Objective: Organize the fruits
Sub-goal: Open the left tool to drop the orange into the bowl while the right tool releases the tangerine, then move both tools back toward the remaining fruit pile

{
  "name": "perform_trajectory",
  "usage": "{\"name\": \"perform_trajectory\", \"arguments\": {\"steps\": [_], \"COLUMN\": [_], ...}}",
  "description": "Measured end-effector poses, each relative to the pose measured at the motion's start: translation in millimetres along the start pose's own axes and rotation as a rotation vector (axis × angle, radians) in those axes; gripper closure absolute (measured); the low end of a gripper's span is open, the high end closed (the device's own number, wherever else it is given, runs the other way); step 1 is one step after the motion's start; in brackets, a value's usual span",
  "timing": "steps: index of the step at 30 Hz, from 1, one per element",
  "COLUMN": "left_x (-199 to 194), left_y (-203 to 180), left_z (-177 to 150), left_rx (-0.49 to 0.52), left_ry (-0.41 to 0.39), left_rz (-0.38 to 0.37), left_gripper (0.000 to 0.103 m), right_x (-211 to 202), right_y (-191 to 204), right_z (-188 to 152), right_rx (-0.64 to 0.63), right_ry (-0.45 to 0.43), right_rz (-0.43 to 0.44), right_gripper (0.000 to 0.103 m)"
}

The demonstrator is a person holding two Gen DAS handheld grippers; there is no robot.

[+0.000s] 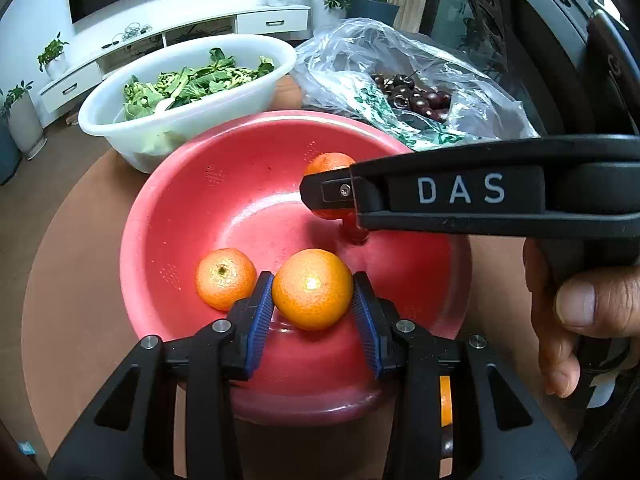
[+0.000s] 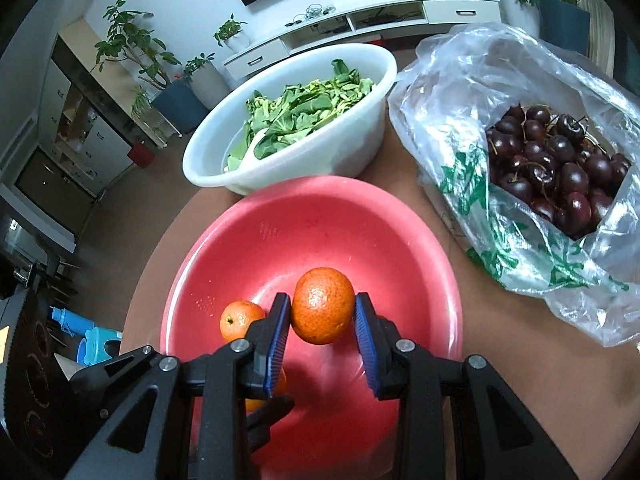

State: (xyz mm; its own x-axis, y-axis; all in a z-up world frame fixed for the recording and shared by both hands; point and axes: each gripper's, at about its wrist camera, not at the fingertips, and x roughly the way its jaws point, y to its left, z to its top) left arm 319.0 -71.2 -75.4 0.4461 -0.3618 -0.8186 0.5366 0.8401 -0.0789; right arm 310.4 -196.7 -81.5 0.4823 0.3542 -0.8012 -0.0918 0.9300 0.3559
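Left to right, left wrist view: white basin (image 1: 120,120) of greens at 10 o'clock, off-task. Red bowl (image 1: 168,208) dead centre on the brown table (image 1: 60,240). One loose mandarin (image 1: 224,278) sits on the bowl floor at about 8 o'clock from bowl centre, just beside the left gripper's left pad.

Left gripper (image 1: 313,300): blue pads clamped on a mandarin in the left grip (image 1: 312,288), one pad on each flank, fruit held over the near half of the bowl. Whether it touches the bowl floor I can't tell.

Right gripper (image 2: 322,316): pads pressed on a darker mandarin in the right grip (image 2: 323,305), hanging over the bowl interior. In the left view it comes in from 3 o'clock, with the person's hand (image 1: 576,304) on its handle.

Cherry bag (image 2: 552,168) at 2 o'clock of the bowl, open and well apart from both grippers.

Key relation: both held fruits are already inside the bowl rim, directly below the fingers. The fruit is round, so no long axis matters. Judgement: next is release, and the left fruit looks nearer the loose one, so it may bump it.
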Motion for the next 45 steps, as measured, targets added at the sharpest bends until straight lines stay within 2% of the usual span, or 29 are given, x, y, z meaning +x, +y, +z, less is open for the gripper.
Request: {"name": "perform_trajectory", "arguments": {"steps": [10, 12, 14, 18, 22, 24, 28, 31, 33, 36, 39, 45], "left_x": [-1, -2, -4, -10, -24, -37, -69, -95, -112, -132, -146, -155], "left_y": [-1, -1, -1, -1, -3, -3, 2, 4, 4, 3, 1, -13], "left_z": [-1, -1, -1, -1, -3, -7, -20, -40, -56, -84, -115, -174], "left_rx": [0.009, 0.002, 0.001, -0.005, -0.006, -0.011, -0.035, -0.062, -0.089, -0.115, -0.15, -0.159], "left_ry": [-0.005, -0.014, -0.025, -0.037, -0.055, -0.077, -0.119, -0.15, -0.167, -0.179, -0.175, -0.145], "left_rz": [0.017, 0.012, 0.016, 0.013, 0.012, 0.021, 0.036, 0.044, 0.046, 0.051, 0.057, 0.031], "left_gripper": [0.065, 0.046, 0.043, 0.043, 0.042, 0.032, 0.021, 0.018, 0.009, 0.004, 0.002, 0.001], "right_x": [8, 8, 8, 4, -5, -15, -44, -69, -89, -113, -134, -148], "right_y": [16, 15, 15, 16, 13, 11, 8, 3, -1, 2, 1, 13], "right_z": [-4, -3, -4, -5, -5, -7, -17, -33, -51, -82, -121, -188], "right_rx": [-0.091, -0.089, -0.091, -0.086, -0.069, -0.054, -0.043, -0.029, -0.024, -0.036, -0.036, -0.063], "right_ry": [0.01, 0.009, 0.006, -0.007, -0.022, -0.039, -0.086, -0.119, -0.136, -0.16, -0.187, -0.187], "right_rz": [-0.096, -0.099, -0.104, -0.1, -0.098, -0.084, -0.053, -0.026, -0.001, 0.019, 0.049, 0.075], "right_gripper": [0.067, 0.067, 0.066, 0.052, 0.05, 0.05, 0.046, 0.042, 0.04, 0.036, 0.03, 0.028]}}
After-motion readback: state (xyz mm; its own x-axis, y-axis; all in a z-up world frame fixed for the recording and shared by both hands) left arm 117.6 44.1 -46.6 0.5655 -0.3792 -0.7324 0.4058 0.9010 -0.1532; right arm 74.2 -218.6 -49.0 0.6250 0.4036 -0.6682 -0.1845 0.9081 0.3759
